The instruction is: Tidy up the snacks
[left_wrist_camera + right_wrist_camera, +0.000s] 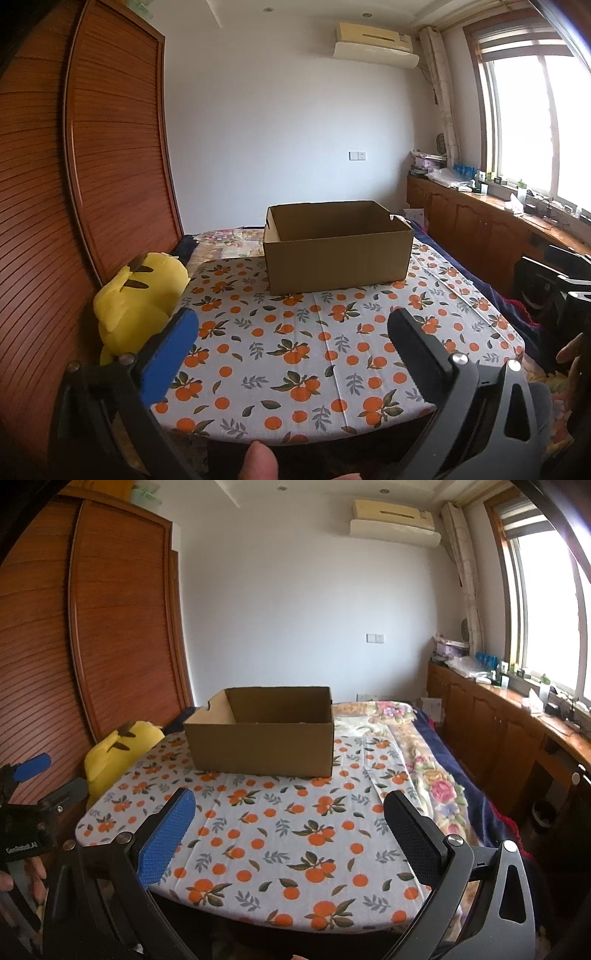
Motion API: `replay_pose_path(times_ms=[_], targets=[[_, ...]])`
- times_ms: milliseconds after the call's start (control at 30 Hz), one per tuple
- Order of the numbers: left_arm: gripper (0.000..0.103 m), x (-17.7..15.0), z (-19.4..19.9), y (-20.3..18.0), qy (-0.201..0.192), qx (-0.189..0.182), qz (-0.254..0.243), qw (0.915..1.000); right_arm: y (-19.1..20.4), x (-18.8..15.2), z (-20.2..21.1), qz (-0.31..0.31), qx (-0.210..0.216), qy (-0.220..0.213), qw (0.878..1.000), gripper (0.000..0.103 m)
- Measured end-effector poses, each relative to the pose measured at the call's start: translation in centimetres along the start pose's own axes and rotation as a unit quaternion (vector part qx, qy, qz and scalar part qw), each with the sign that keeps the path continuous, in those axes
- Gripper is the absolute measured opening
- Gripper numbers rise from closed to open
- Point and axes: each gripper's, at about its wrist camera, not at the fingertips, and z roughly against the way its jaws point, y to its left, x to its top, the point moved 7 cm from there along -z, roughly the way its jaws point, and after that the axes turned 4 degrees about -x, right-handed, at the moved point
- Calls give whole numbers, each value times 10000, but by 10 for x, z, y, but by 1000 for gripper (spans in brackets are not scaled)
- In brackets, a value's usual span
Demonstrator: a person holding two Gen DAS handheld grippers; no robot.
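An open brown cardboard box (338, 254) (264, 736) stands at the far side of a table covered with an orange-fruit cloth (295, 350) (280, 834). I cannot see the bottom of the box, and no snacks show on the cloth. My left gripper (295, 328) hovers over the near half of the table, open, with nothing between its blue and black fingers. My right gripper (291, 808) is open too, over the near edge, also with nothing in it. In the right wrist view the left gripper's body (26, 812) shows at the far left, held by a hand.
A yellow plush toy (138, 299) (118, 747) leans at the table's left edge against a slatted wooden wardrobe (74, 184). A bed with a floral blanket (424, 760) lies behind and right of the table. Wooden cabinets (498, 720) with clutter run under the window.
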Motion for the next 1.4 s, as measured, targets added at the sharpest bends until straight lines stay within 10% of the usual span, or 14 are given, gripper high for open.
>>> replay_pose_path(times_ms=[1400], targets=[[103, -1, 5, 4, -28, 120, 23, 9999, 2, 1, 3, -3, -37, -35, 10000, 103]])
